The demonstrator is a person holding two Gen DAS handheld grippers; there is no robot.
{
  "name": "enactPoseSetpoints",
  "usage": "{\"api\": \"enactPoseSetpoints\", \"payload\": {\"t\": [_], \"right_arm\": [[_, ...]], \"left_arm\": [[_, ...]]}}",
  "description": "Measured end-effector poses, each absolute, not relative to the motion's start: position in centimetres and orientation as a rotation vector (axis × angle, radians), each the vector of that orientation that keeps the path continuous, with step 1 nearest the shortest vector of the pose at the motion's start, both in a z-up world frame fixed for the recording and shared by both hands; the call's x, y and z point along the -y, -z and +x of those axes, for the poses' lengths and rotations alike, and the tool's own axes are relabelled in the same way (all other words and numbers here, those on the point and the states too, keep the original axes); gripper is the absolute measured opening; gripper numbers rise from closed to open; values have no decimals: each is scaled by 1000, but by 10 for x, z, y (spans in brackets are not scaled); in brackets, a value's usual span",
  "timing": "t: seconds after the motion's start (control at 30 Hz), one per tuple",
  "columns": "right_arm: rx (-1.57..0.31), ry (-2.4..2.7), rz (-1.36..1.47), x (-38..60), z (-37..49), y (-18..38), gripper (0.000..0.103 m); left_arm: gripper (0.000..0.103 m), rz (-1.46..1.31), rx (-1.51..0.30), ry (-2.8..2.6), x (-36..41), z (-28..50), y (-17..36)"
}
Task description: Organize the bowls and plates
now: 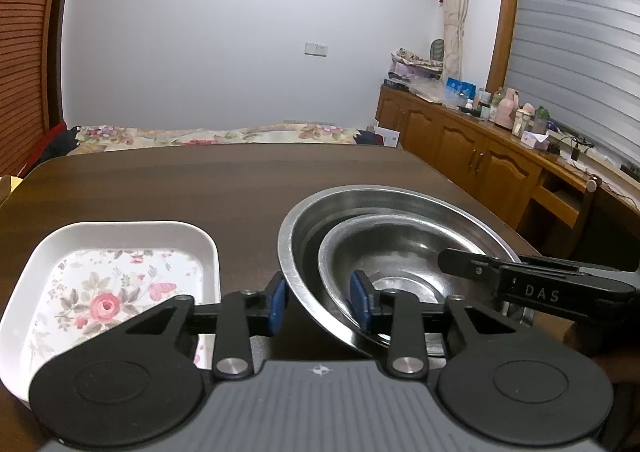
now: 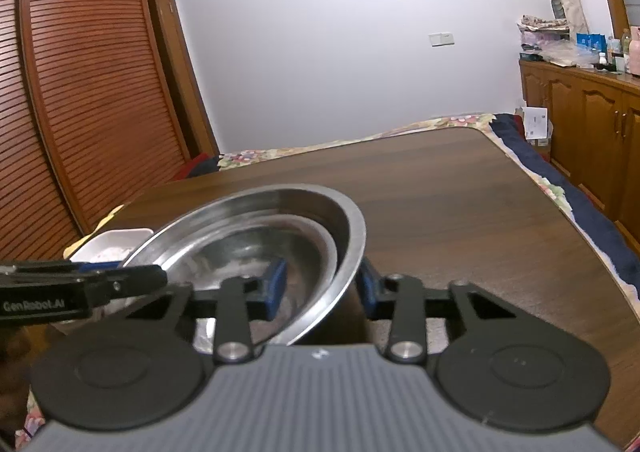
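Two steel bowls are nested on the dark wooden table (image 1: 200, 187), the small bowl (image 1: 400, 248) inside the large bowl (image 1: 400, 197). My left gripper (image 1: 320, 304) straddles their left rims. One blue pad is outside the large bowl, the other inside the small one, and both press on the walls. In the right wrist view, my right gripper (image 2: 320, 284) clamps the right rims of the large bowl (image 2: 280, 203) and the small bowl (image 2: 256, 244) the same way. Each gripper's black finger shows in the other's view. A white floral tray (image 1: 120, 236) lies left of the bowls.
A bed with a floral cover (image 1: 208, 133) lies beyond the table's far edge. Wooden cabinets (image 1: 480, 155) with bottles and clutter line the right wall. A slatted wooden wardrobe (image 2: 80, 91) stands at the left. Bare tabletop (image 2: 460, 211) stretches behind and right of the bowls.
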State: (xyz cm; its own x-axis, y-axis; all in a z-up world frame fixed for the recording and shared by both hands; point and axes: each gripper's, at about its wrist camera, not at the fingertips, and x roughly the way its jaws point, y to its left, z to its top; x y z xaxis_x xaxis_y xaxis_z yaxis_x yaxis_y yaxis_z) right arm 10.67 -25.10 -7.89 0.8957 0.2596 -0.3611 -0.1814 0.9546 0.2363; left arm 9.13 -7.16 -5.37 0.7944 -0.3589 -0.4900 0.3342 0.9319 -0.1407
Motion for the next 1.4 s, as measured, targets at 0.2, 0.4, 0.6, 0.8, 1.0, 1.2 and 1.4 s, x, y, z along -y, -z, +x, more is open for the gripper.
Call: {"api": "enactPoseSetpoints", "payload": {"t": [0.2, 0.4, 0.6, 0.8, 1.0, 1.2, 1.4], "right_arm": [[-406, -228, 211, 249, 106, 77, 27], [-388, -244, 219, 247, 103, 67, 26], [-363, -259, 212, 239, 99, 49, 26], [-343, -282, 208, 228, 101, 37, 26], [-335, -311, 197, 214, 102, 30, 26], [-332, -343, 191, 200, 106, 27, 26], [-339, -379, 173, 183, 113, 30, 26]], "left_arm": [[27, -67, -520, 366, 64, 88, 52], [27, -81, -498, 361, 56, 81, 42], [27, -91, -471, 355, 44, 76, 21], [27, -92, -444, 341, 29, 72, 4], [27, -98, -422, 316, 12, 69, -8], [27, -82, -412, 283, -2, 67, -15], [27, -72, -417, 242, -18, 66, -11]]}}
